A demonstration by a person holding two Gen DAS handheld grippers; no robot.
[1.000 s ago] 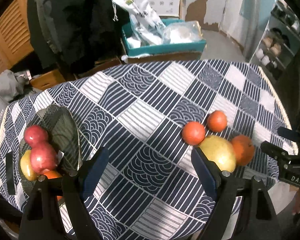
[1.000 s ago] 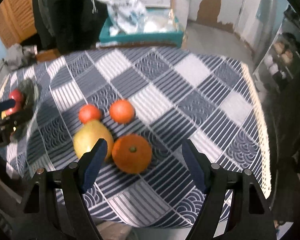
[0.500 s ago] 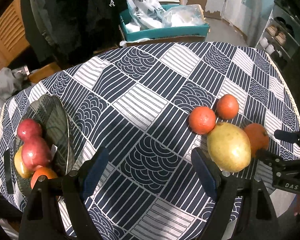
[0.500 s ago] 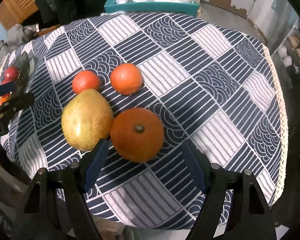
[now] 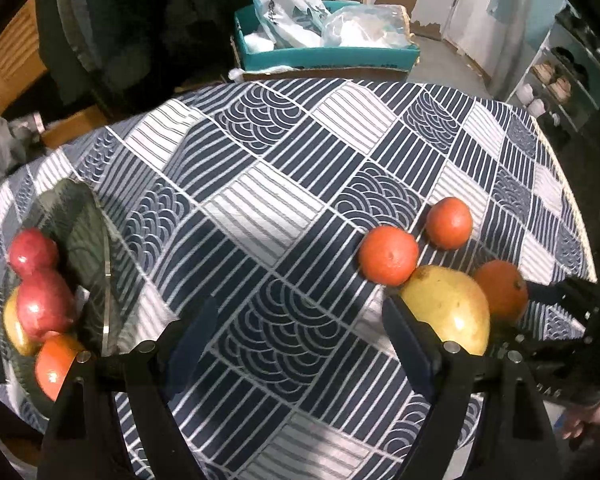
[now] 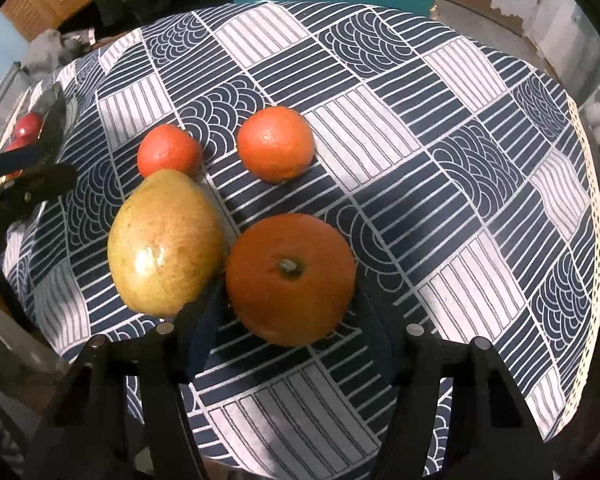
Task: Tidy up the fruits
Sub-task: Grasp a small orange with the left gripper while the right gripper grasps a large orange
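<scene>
A large orange (image 6: 290,278) lies on the patterned tablecloth between the open fingers of my right gripper (image 6: 292,320), which is low over it. A yellow pear (image 6: 166,240) touches it on the left. Two small oranges (image 6: 275,149) (image 6: 169,151) lie behind. In the left wrist view the pear (image 5: 448,306), the large orange (image 5: 502,290) and the small oranges (image 5: 388,254) (image 5: 449,222) sit at the right. My left gripper (image 5: 300,336) is open and empty over bare cloth. A dark glass bowl (image 5: 80,232) at the left holds red apples (image 5: 44,304), a yellow fruit and an orange.
A teal box (image 5: 324,54) with plastic bags stands behind the table. The table's right edge (image 6: 592,200) is close to the fruit group. A shoe rack (image 5: 556,84) stands at the far right. The right gripper shows at the left wrist view's right edge (image 5: 568,300).
My right gripper has moved down and forward, so the large orange now lies between its fingers. My left gripper has moved forward and lower over the cloth. No fruit has moved.
</scene>
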